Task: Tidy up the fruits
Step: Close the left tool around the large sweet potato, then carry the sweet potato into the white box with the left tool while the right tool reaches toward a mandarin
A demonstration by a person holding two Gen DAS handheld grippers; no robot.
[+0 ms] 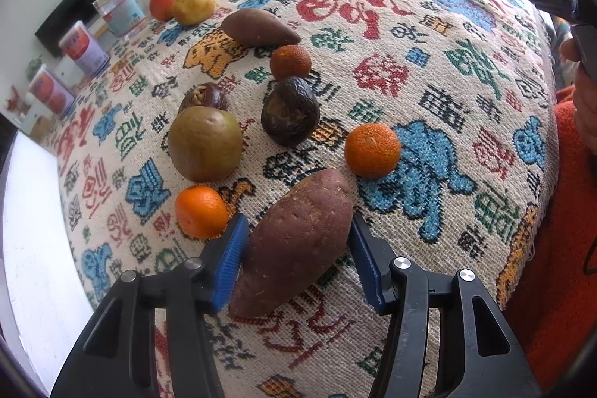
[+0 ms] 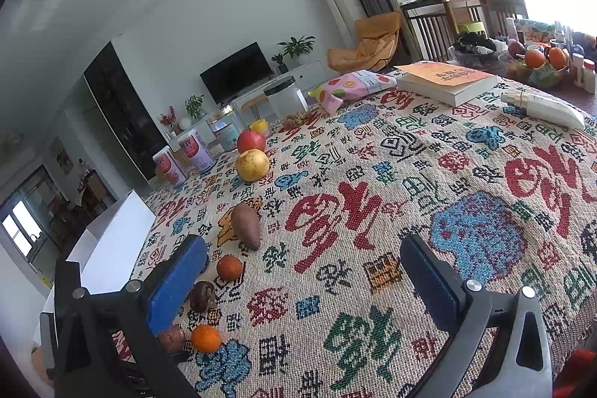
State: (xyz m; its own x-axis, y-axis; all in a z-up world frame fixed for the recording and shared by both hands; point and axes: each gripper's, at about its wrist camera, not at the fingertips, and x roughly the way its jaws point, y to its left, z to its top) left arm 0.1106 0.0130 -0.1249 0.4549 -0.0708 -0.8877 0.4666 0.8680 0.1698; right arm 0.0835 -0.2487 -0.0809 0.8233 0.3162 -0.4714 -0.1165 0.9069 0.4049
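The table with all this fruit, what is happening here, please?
A person is sorting produce on a patterned tablecloth with a gripper in each hand. The left gripper straddles a sweet potato near the table edge; its left pad seems to touch the skin, the right pad looks slightly clear, so it is not yet gripped. The right gripper hangs open over the cloth, holding nothing. Tangerines, a pear and a second sweet potato lie scattered beyond.
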